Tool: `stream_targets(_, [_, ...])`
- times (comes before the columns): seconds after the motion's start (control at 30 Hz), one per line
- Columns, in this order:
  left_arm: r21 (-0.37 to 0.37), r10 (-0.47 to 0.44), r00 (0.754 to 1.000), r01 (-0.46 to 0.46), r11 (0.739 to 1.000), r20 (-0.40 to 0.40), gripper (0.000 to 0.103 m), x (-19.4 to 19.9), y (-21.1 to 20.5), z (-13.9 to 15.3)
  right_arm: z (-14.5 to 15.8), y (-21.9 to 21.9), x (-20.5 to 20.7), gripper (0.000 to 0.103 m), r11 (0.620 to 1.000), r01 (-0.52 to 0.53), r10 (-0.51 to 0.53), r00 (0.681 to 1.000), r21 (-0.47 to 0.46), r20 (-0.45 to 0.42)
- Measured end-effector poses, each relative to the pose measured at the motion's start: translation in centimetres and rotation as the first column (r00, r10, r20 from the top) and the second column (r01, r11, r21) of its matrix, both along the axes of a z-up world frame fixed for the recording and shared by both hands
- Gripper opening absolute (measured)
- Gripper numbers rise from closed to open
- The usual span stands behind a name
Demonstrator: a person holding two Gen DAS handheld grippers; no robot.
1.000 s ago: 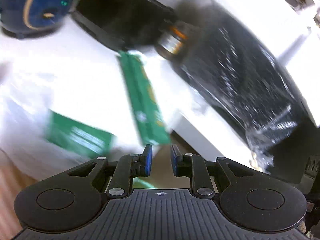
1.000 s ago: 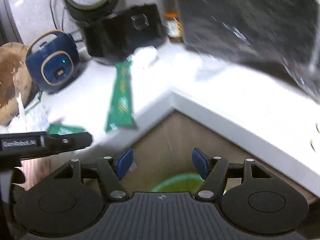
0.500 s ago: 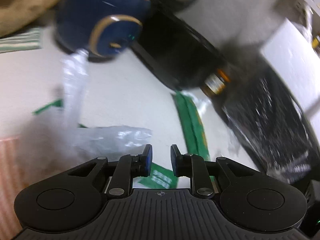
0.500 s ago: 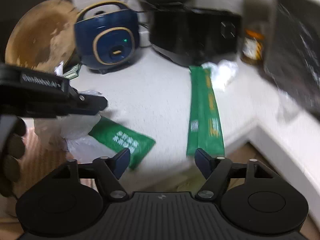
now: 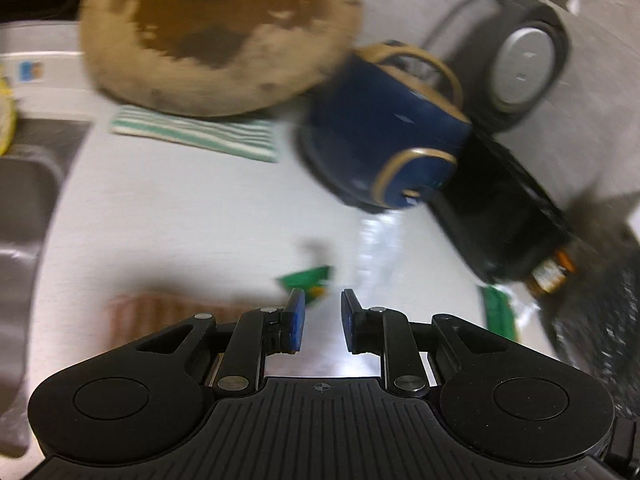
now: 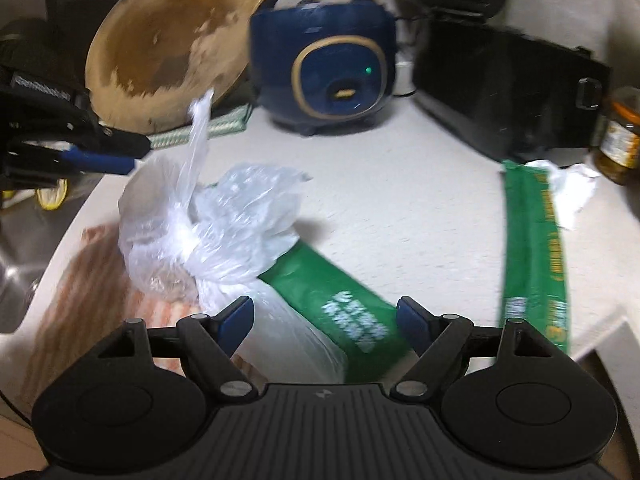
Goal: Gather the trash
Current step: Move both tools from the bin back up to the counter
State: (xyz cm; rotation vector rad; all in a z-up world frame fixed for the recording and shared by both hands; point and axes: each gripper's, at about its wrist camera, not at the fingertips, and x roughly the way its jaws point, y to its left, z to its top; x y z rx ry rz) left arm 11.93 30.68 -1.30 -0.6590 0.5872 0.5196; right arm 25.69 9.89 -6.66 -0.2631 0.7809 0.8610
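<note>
Nothing looks collected yet: the clear plastic bag (image 6: 212, 224), short green wrapper (image 6: 340, 312) and long green wrapper (image 6: 536, 248) lie on the counter (image 6: 400, 200) mid-frame. The right hand-held gripper (image 6: 325, 316), jaws just widening, holds nothing; the left hand-held gripper (image 5: 322, 320) stands narrowly parted, empty.

The middle of the counter (image 6: 400, 208) lies bare, giving room to pass between the plastic bag (image 6: 208, 216) near the front edge and the long green wrapper (image 6: 536, 248) toward the right corner. Along the back edge, the wooden board (image 6: 160, 48), blue cooker (image 6: 324, 64) and black appliance (image 6: 508, 88) block the way.
</note>
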Motion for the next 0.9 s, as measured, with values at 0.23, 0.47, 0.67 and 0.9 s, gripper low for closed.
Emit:
stream_targets(0.23, [-0.063, 0.058, 0.997, -0.061, 0.996, -0.041, 0.023, -0.3, 1.4, -2.2, -0.2, 0.7, 1.0, 0.032, 1.000, 0.003, -0.003, 1.000, -0.011, 0.006])
stream_targets(0.47, [-0.128, -0.053, 0.998, 0.046, 0.991, -0.044, 0.023, 3.0, -0.2, -3.9, 0.6, -2.0, 2.1, 0.022, 0.992, 0.125, -0.125, 0.992, 0.000, 0.037])
stream_targets(0.67, [-0.174, -0.189, 0.982, 0.182, 0.968, -0.025, 0.023, 7.0, -2.7, -5.0, 1.4, -5.4, 3.5, 0.020, 0.966, 0.254, -0.256, 0.966, 0.052, 0.037])
stream_targets(0.9, [-0.182, -0.347, 0.935, 0.355, 0.917, 0.075, 0.022, 9.5, -5.5, -4.8, 0.2, -7.4, 5.3, 0.020, 0.942, 0.336, -0.336, 0.941, 0.005, -0.032])
